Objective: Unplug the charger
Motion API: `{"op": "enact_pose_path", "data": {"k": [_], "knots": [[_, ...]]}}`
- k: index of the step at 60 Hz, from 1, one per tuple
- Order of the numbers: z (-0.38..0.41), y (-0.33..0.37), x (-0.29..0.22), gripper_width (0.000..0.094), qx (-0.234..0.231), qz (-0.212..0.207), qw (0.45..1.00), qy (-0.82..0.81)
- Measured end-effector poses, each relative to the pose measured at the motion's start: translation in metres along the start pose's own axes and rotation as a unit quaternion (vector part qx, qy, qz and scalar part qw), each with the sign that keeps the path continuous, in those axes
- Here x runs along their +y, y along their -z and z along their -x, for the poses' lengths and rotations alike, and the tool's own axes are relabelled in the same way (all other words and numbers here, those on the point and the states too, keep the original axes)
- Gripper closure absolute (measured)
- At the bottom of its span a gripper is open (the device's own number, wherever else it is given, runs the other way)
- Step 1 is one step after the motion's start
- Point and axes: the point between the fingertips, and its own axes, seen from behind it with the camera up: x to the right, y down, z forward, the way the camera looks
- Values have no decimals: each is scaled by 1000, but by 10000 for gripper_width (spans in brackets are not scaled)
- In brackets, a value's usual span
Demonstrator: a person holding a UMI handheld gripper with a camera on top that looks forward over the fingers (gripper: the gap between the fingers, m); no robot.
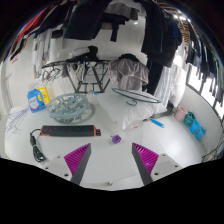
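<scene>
Gripper (113, 160) was released, nothing between fingers. Power strip (72, 130) lay ahead-left on table (150, 135). Charger possibly purple item (116, 138); advised approaching square, gripping body.

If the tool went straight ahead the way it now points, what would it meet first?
Probably the small purple object on the white table, just ahead of the open tool and roughly between its fingers' lines. The black power strip lies off to the side. Depth is unclear.
</scene>
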Motion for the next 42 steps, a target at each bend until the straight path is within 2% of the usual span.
{"op": "enact_pose_path", "data": {"k": [9, 19, 30, 42], "knots": [[10, 91, 1, 88, 2, -8, 1000, -5], [23, 152, 16, 87, -3, -4, 1000, -24], [29, 174, 32, 86, -16, -4, 1000, -8], [31, 171, 42, 85, -51, 0, 999, 14]]}}
